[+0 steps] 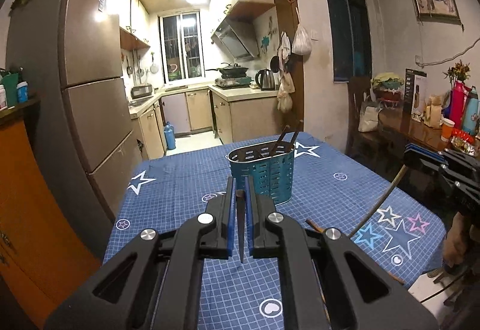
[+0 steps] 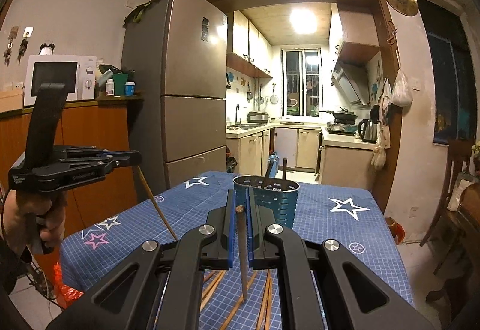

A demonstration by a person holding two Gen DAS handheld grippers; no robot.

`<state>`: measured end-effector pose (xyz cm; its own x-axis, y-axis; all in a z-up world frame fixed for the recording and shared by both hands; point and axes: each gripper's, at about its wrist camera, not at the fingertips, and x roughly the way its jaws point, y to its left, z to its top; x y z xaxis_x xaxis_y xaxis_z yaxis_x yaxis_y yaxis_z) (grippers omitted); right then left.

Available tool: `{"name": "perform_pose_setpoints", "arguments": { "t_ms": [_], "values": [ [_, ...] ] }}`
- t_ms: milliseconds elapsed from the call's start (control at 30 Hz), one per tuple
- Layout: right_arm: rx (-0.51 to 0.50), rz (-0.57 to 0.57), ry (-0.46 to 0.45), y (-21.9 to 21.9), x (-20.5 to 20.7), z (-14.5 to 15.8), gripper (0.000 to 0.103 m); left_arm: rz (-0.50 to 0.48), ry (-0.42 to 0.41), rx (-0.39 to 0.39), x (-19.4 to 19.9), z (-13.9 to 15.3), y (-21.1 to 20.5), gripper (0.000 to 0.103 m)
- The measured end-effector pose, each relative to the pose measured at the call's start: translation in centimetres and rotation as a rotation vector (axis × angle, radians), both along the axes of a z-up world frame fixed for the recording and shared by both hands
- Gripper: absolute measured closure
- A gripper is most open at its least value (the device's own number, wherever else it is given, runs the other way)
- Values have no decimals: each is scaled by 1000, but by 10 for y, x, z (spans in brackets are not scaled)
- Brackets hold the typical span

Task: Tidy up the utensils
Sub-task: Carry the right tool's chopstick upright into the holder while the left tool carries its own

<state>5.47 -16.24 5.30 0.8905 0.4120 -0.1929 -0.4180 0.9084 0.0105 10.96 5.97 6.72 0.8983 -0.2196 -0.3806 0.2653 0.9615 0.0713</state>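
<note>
No writing can be read: the sticker on the fridge [image 2: 205, 28] and the pale print on the side of the left gripper [image 2: 127, 158], seen at the left of the right wrist view, are too blurred. The left gripper [image 1: 239, 189] pinches a dark chopstick [image 1: 241, 228] between its blue pads, tip pointing down at lower centre, while the right gripper [image 2: 240, 201] likewise clamps a chopstick [image 2: 242, 255]. The blue perforated utensil holder [image 1: 264, 171] stands at mid-frame on the star-printed tablecloth [image 1: 180, 180] just beyond both sets of jaws, with more chopsticks [image 2: 216, 285] loose at the bottom of the right view.
</note>
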Motion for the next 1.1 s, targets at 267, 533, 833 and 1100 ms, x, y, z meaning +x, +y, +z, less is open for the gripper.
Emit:
{"name": "perform_pose_setpoints", "arguments": {
  "t_ms": [267, 533, 833, 1100],
  "values": [
    [5, 10, -15, 2, 13, 28, 96, -12, 37, -7, 13, 27, -2, 98],
    [33, 16, -41, -2, 31, 61, 96, -41, 73, -15, 26, 51, -7, 98],
    [58, -5, -63, -14, 64, 114, 96, -54, 52, -23, 45, 89, -17, 98],
    [63, -17, -116, -14, 96, 163, 96, -39, -1, -41, 68, 121, -30, 98]
  ]
}}
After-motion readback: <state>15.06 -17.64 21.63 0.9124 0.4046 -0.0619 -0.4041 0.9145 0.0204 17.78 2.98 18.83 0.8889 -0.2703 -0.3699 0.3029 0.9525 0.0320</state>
